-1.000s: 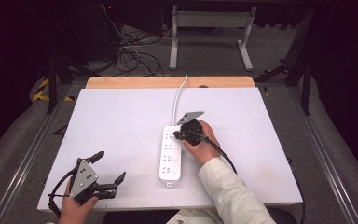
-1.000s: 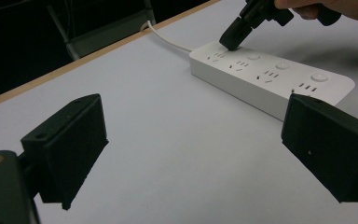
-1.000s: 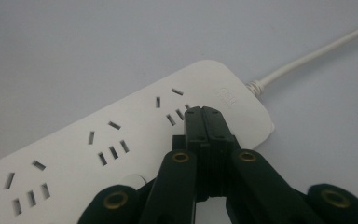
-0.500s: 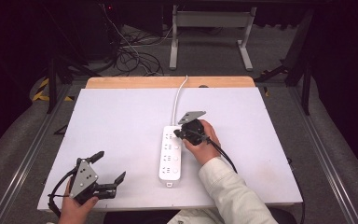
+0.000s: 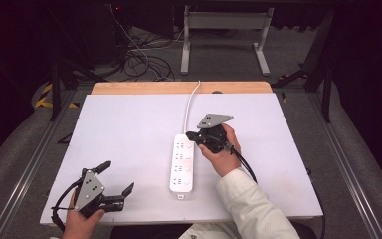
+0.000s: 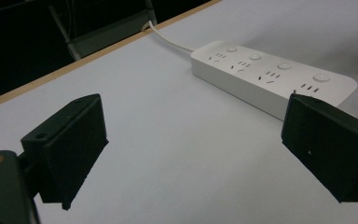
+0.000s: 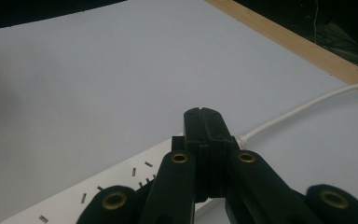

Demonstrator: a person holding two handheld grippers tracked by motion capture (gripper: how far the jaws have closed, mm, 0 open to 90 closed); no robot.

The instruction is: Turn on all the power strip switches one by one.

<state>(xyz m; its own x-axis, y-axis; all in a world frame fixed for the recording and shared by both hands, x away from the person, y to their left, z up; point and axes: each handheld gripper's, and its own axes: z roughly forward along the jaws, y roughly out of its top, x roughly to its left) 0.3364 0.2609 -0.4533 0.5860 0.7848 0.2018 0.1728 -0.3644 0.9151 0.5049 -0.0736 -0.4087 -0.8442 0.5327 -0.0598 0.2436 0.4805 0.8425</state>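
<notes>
White table top [image 5: 129,129] with a wooden strip along its far edge carries one white power strip [image 5: 183,163], lying lengthwise near-to-far slightly right of centre, four socket groups in a row with a round button beside each. Its white cord [image 5: 191,102] runs from the far end over the far edge of the table. Right gripper [image 5: 191,135] sits at the far end of the strip, held by the person's right hand [image 5: 222,152] with a pale sleeve behind it; jaws pressed flat together with nothing between them, tips over the strip's far right corner near the cord exit; contact with the strip cannot be told. Left gripper [image 5: 117,178] rests at the near left corner of the table, well apart from the strip, jaws spread wide and empty, pointing toward the strip.
</notes>
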